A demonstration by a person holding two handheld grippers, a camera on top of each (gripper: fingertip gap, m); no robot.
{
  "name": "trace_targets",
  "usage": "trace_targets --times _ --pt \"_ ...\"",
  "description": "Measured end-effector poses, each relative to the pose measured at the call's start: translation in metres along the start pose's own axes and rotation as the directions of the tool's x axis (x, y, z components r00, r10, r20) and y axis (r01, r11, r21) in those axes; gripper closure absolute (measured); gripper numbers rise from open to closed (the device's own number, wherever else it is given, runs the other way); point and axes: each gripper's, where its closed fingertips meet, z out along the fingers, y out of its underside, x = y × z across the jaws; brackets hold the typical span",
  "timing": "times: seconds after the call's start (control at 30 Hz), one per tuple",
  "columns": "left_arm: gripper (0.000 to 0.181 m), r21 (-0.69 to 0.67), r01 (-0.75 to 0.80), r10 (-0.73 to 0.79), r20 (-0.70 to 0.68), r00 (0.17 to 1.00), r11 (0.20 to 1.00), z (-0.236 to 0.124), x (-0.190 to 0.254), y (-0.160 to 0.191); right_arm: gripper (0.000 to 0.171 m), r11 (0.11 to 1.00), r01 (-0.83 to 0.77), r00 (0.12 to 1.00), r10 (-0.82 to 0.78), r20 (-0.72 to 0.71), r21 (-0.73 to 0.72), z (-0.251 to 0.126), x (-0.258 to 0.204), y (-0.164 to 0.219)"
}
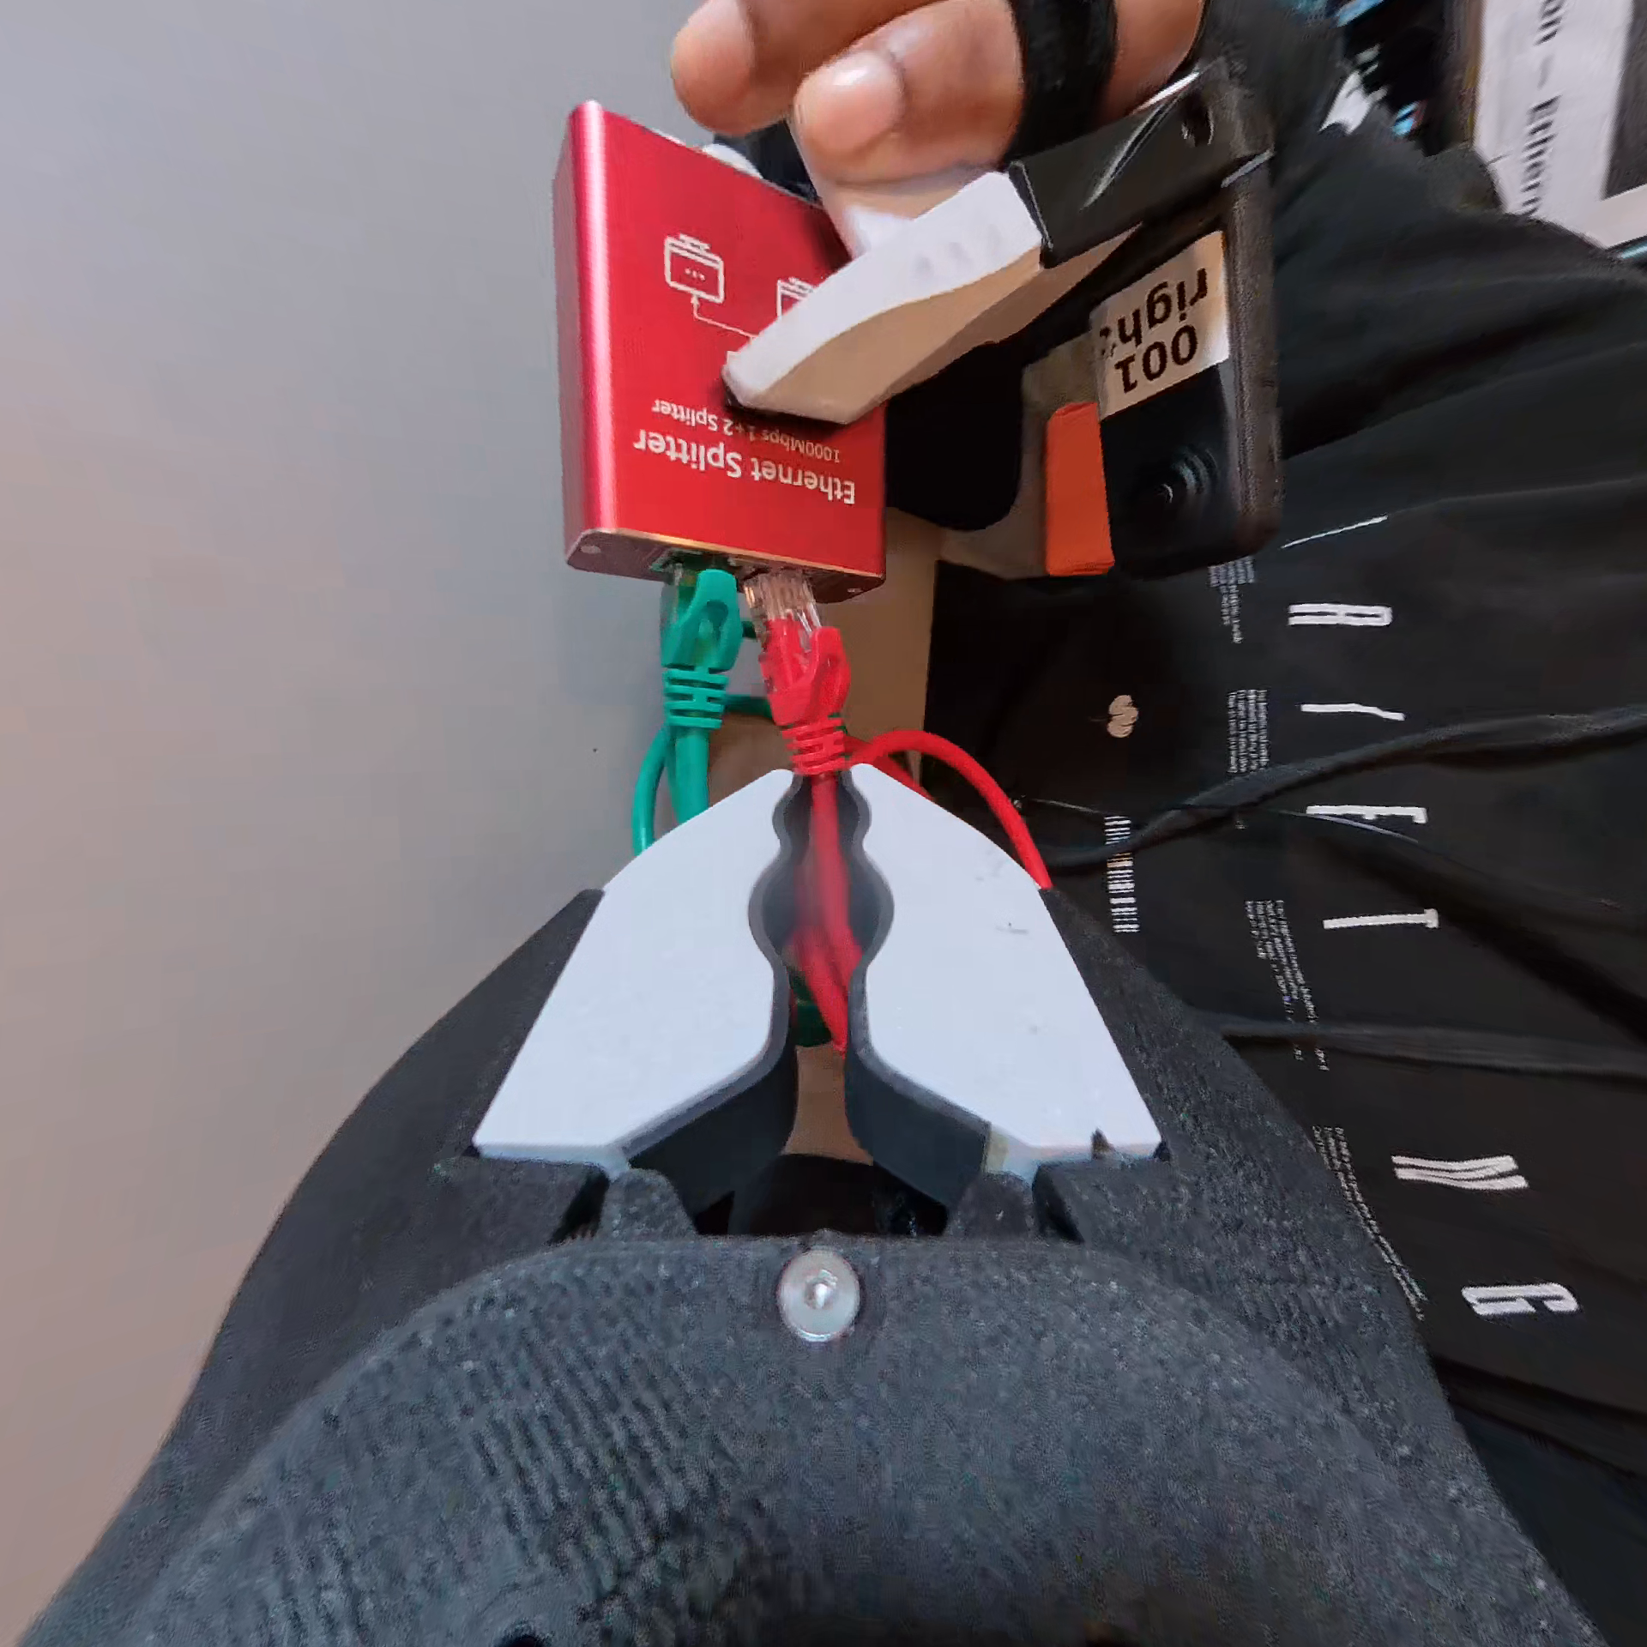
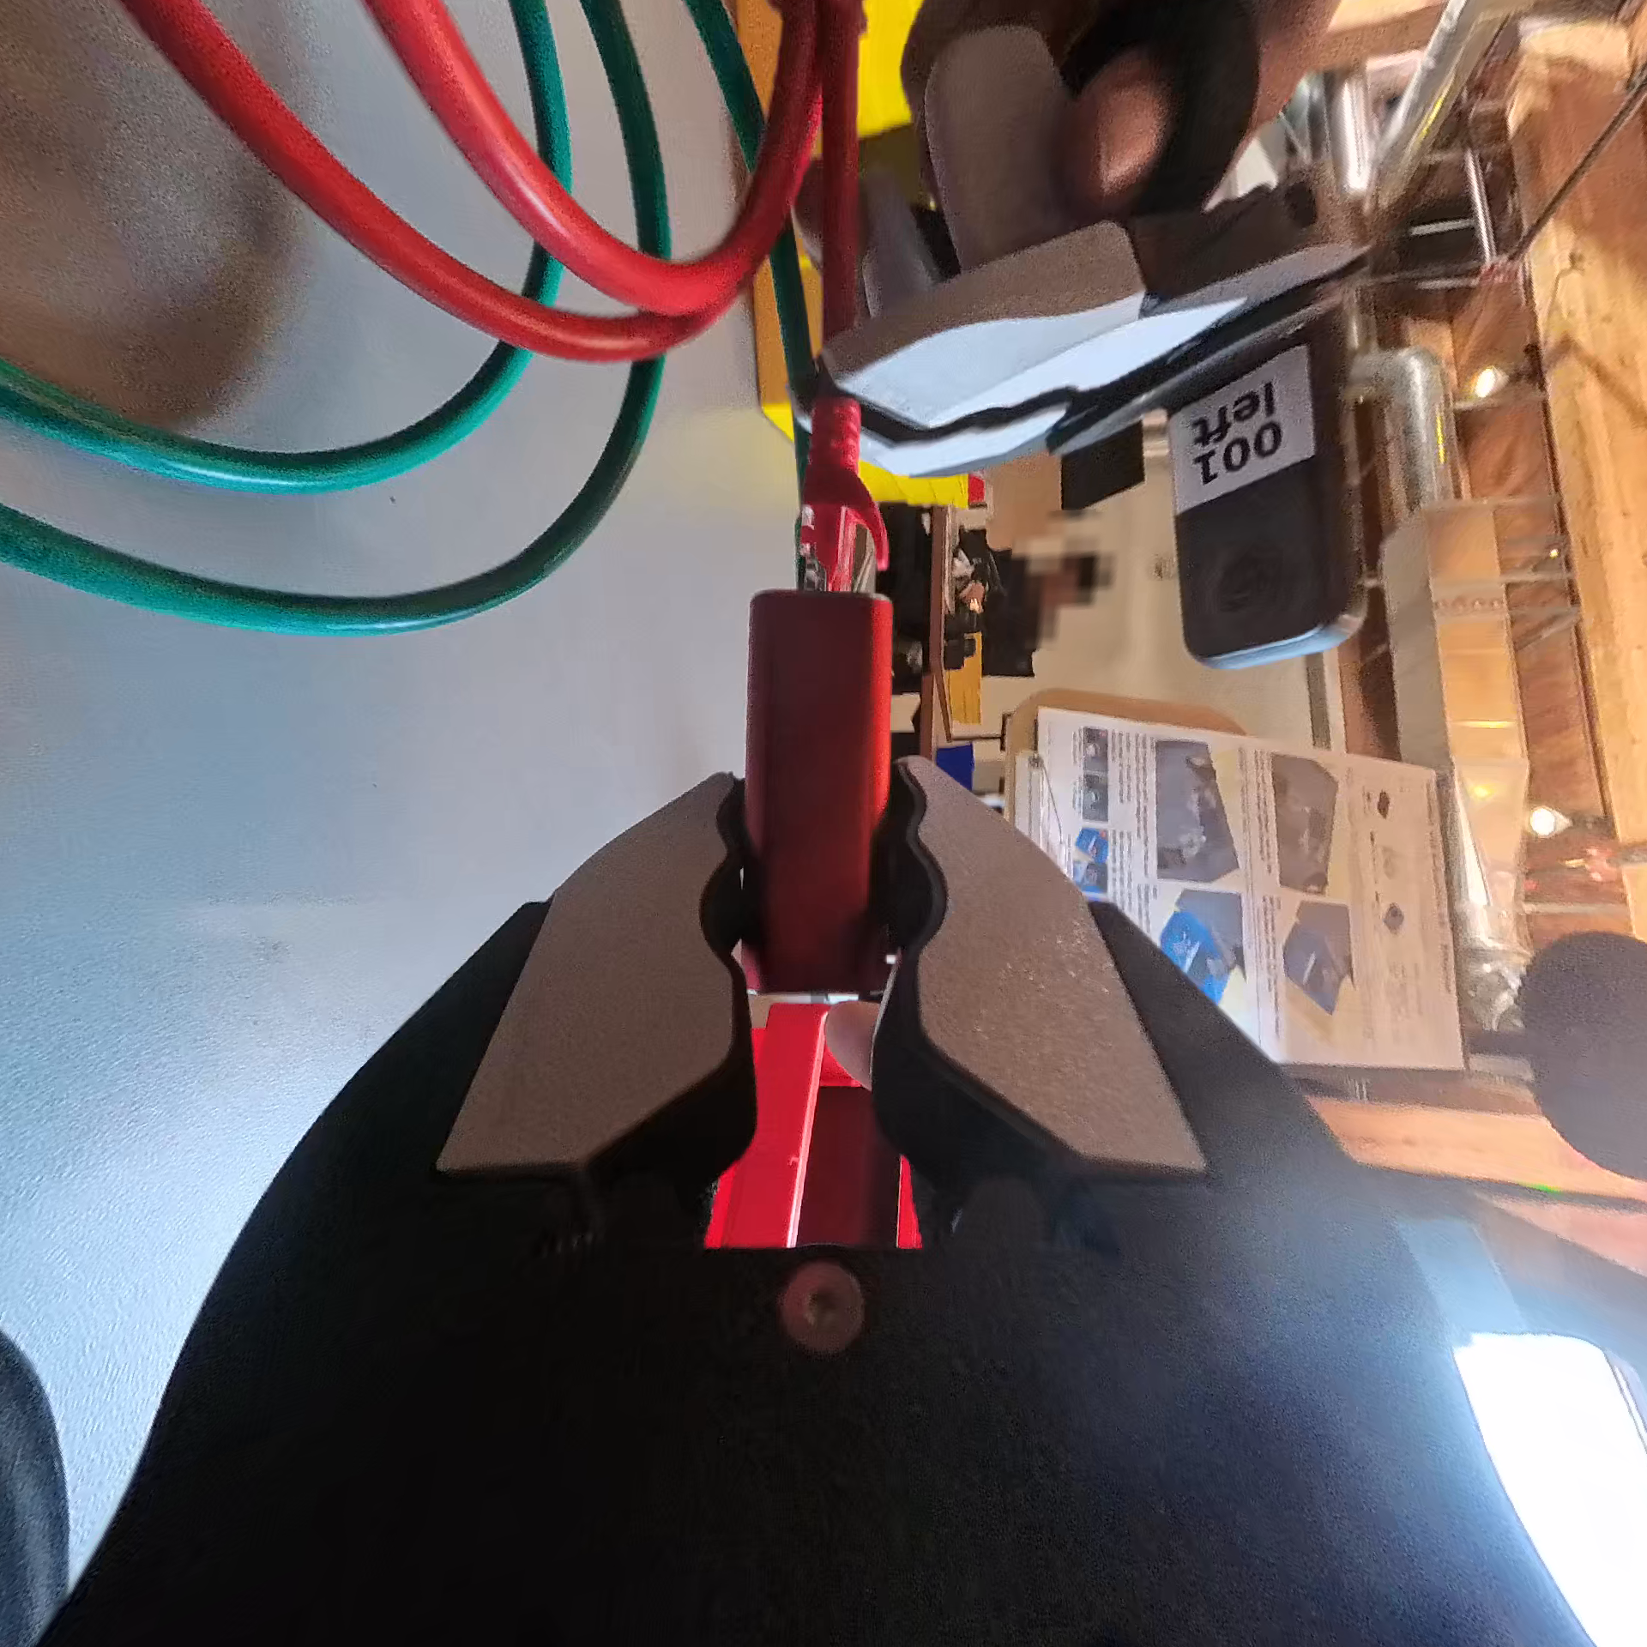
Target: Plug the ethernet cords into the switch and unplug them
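Your switch [image 1: 713, 356] port face is blocked by the green plug [image 1: 700, 642] and red plug [image 1: 802, 659]; left of it lies open room.

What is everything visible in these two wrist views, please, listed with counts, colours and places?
switch: one, red, held up by the right tool.
red cord: one, plug at the switch's port, cable pinched in the left tool.
green cord: one, plugged in beside the red one.
table surface: one, pale grey, behind.
printed sheets: a few, pale, background.
left tool: one, grey fingers, shut on the red cord.
right tool: one, grey fingers, clamping the switch.
hand: one, on the right tool.
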Motion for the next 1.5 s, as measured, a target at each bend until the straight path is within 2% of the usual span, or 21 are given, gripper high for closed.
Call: trace_targets --times 0.1,0.23,0.37,0.47,0.57,0.67,0.77,0.83,0.9,1.03,1.1,1.17,1.3,1.4,1.5 --pt "0.176 0.032 -0.012 0.014 -0.055 0.998 0.999 -0.002 0.008 0.002 0.144 0.997 0.015 1.000 -0.017 0.025 0.074 -0.005 0.001 -0.016" --pt "0.176 -0.006 -0.067 0.065 -0.127 0.990 0.998 0.008 0.017 0.020 0.144 0.989 0.065 0.997 -0.069 0.025 0.135 -0.010 0.009 -0.034" --pt "0.176 0.015 -0.124 0.125 -0.072 0.990 0.992 0.007 0.014 0.022 0.144 0.984 0.098 0.993 -0.106 0.053 0.147 -0.010 0.009 -0.038" --pt "0.176 0.034 -0.199 0.195 0.104 0.975 0.979 0.005 0.002 0.020 0.144 0.987 0.102 0.992 -0.111 0.061 0.127 -0.007 0.008 -0.035" --pt "0.173 0.023 -0.276 0.256 0.310 0.916 0.961 0.007 -0.010 0.021 0.144 0.991 0.079 0.993 -0.088 0.076 0.110 -0.003 0.002 -0.033" --pt "0.168 -0.001 -0.375 0.325 0.504 0.801 0.927 0.010 -0.019 0.023 0.144 0.994 0.036 0.994 -0.045 0.095 0.100 -0.001 -0.004 -0.034" --pt "0.164 -0.051 -0.478 0.387 0.665 0.638 0.877 0.011 -0.025 0.022 0.144 0.996 -0.010 0.993 0.000 0.118 0.084 0.000 -0.008 -0.034" --pt "0.162 -0.026 -0.499 0.367 0.711 0.600 0.866 0.015 -0.024 0.020 0.144 0.996 -0.045 0.990 0.034 0.135 0.083 0.000 -0.010 -0.037" --pt "0.167 0.009 -0.517 0.335 0.751 0.569 0.856 0.016 -0.025 0.017 0.144 0.996 -0.063 0.987 0.053 0.155 0.064 0.001 -0.013 -0.039" --pt "0.169 -0.076 -0.524 0.376 0.784 0.495 0.848 0.015 -0.031 0.023 0.144 0.995 -0.080 0.983 0.069 0.169 0.062 -0.001 -0.015 -0.038" --pt "0.169 -0.135 -0.544 0.451 0.737 0.503 0.828 0.019 -0.026 0.028 0.144 0.995 -0.062 0.984 0.048 0.174 0.079 -0.003 -0.016 -0.040" --pt "0.169 -0.136 -0.551 0.497 0.641 0.585 0.823 0.024 -0.015 0.031 0.144 0.993 -0.034 0.985 0.014 0.172 0.113 -0.006 -0.015 -0.045" --pt "0.169 -0.128 -0.450 0.450 0.498 0.741 0.884 0.021 -0.009 0.034 0.144 0.990 0.020 0.989 -0.040 0.145 0.140 -0.007 -0.012 -0.055" --pt "0.169 -0.110 -0.415 0.416 0.462 0.783 0.903 0.020 -0.008 0.033 0.144 0.990 0.017 0.989 -0.036 0.141 0.139 -0.007 -0.012 -0.053" --pt "0.169 -0.090 -0.428 0.409 0.518 0.751 0.899 0.021 -0.018 0.030 0.144 0.994 -0.001 0.988 -0.017 0.155 0.113 -0.005 -0.019 -0.046"
